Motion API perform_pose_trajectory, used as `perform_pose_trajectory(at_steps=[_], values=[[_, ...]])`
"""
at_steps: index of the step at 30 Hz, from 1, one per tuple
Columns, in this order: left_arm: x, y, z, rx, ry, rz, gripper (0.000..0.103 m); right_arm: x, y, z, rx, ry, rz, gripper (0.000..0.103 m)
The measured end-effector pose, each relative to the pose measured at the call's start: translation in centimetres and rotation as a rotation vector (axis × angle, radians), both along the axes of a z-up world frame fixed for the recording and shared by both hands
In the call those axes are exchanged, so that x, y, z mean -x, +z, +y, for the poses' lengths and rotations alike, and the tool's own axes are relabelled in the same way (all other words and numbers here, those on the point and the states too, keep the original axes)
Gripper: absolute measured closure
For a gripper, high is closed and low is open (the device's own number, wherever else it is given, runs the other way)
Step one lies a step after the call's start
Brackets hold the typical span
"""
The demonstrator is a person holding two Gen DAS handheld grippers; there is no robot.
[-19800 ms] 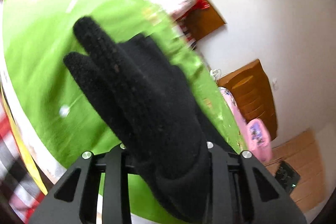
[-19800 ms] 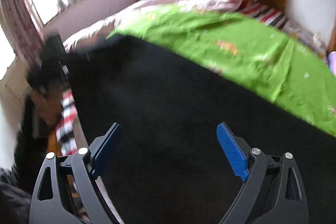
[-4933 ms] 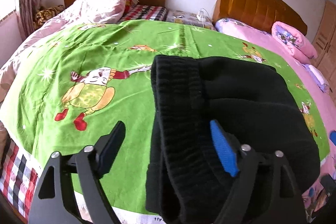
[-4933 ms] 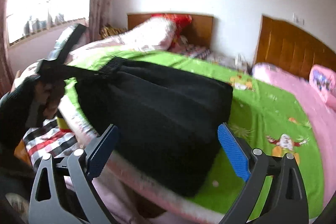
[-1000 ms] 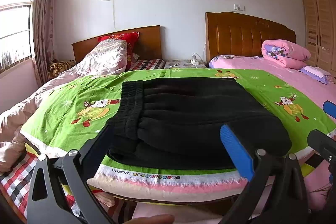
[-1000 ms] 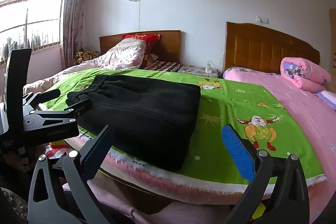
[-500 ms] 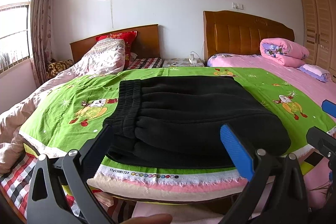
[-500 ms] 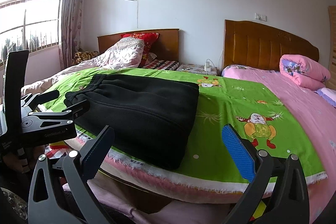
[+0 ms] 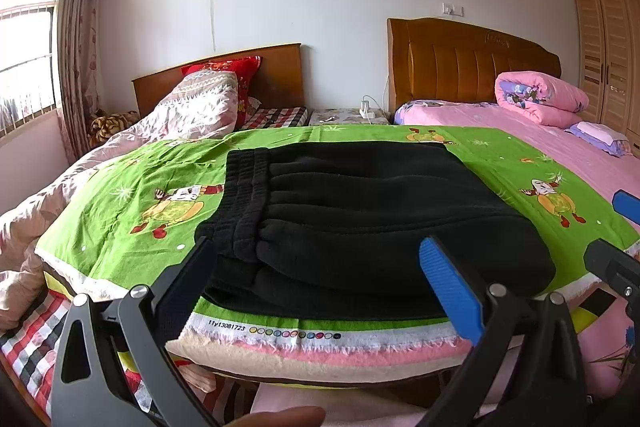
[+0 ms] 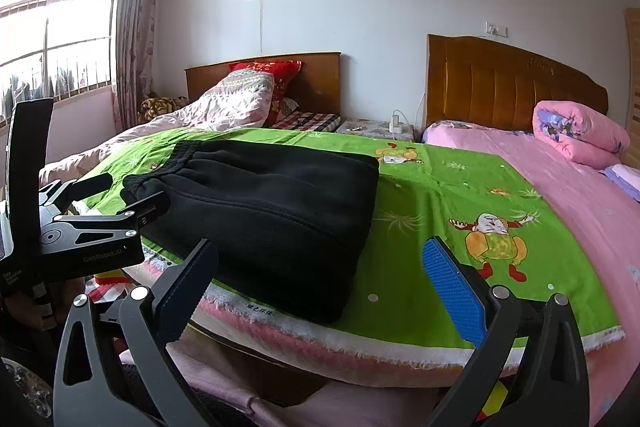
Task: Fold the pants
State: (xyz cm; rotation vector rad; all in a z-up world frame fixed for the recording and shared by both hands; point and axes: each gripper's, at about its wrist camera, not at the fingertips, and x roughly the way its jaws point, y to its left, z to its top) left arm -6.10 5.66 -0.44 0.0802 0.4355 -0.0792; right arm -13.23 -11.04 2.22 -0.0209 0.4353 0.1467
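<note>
Black pants (image 9: 360, 219) lie folded into a thick rectangle on the green cartoon sheet (image 9: 132, 195), waistband to the left, near the bed's front edge. My left gripper (image 9: 320, 279) hovers open just in front of them, holding nothing. In the right wrist view the same pants (image 10: 272, 211) sit left of centre. My right gripper (image 10: 320, 279) is open and empty, off the bed's front edge, to the right of the pants. The left gripper's body (image 10: 80, 227) shows at the left of that view; the right gripper's tip (image 9: 624, 223) shows at the right of the left wrist view.
A pink bed (image 10: 580, 195) with a rolled pink quilt (image 10: 580, 135) lies to the right. A patterned quilt (image 9: 192, 111) and red pillow (image 9: 224, 71) rest at the far left headboard. A window (image 10: 56, 39) is on the left wall, a wardrobe (image 9: 608, 51) on the right.
Both grippers have drawn back slightly from the bed over the last second. The folded pants have not moved, and both grippers stay open.
</note>
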Motion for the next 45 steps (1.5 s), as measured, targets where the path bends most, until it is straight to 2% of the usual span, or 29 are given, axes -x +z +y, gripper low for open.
perform_pose_trajectory(at_steps=[45], values=[[0.16,-0.38,0.06,-0.005,0.008,-0.001,0.001,0.03,-0.68,0.60,-0.013,-0.009,0.022,0.004]])
